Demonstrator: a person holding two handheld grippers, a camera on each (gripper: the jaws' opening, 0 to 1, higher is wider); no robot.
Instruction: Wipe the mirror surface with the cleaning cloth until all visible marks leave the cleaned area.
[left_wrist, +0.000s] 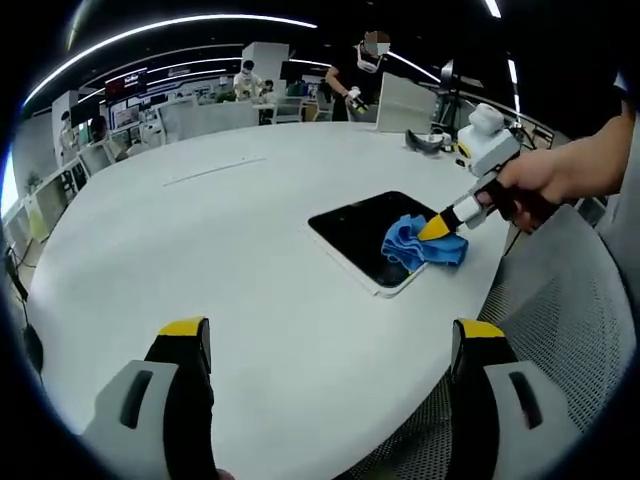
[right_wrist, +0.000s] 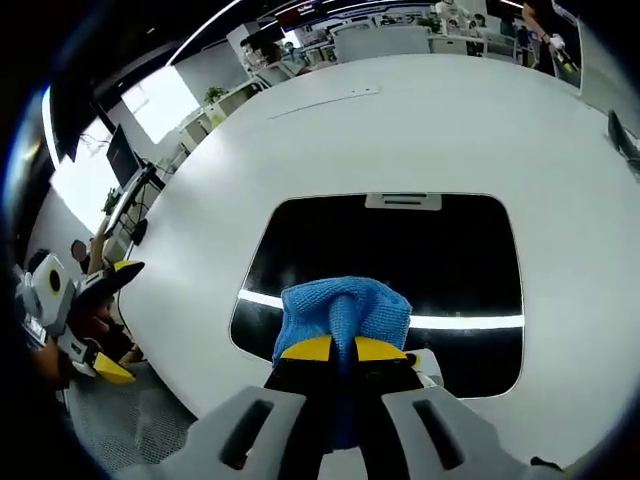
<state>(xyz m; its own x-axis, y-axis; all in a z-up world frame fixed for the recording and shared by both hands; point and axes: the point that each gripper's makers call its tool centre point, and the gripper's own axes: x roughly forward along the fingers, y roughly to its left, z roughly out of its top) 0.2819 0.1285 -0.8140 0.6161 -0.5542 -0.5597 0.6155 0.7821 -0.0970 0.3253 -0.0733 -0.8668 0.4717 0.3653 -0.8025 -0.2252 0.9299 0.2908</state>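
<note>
— Where's your mirror (right_wrist: 385, 255)?

— It lies flat on the white desk (left_wrist: 200, 260), near the desk's edge closest to you. The blue cloth (right_wrist: 343, 310) sits bunched on the mirror's near edge.

— And your right claw (right_wrist: 343, 349)?

— You have it clamped on the cloth, yellow tips pinching a fold, pressing it against the mirror. A bright strip of light reflects across the glass just beyond the cloth.

— Your left claw (left_wrist: 330, 340)?

— You hold it spread wide and empty, above the bare desk, well short of the mirror. Black glasses (left_wrist: 428, 142) rest on the desk beyond the mirror.
</note>
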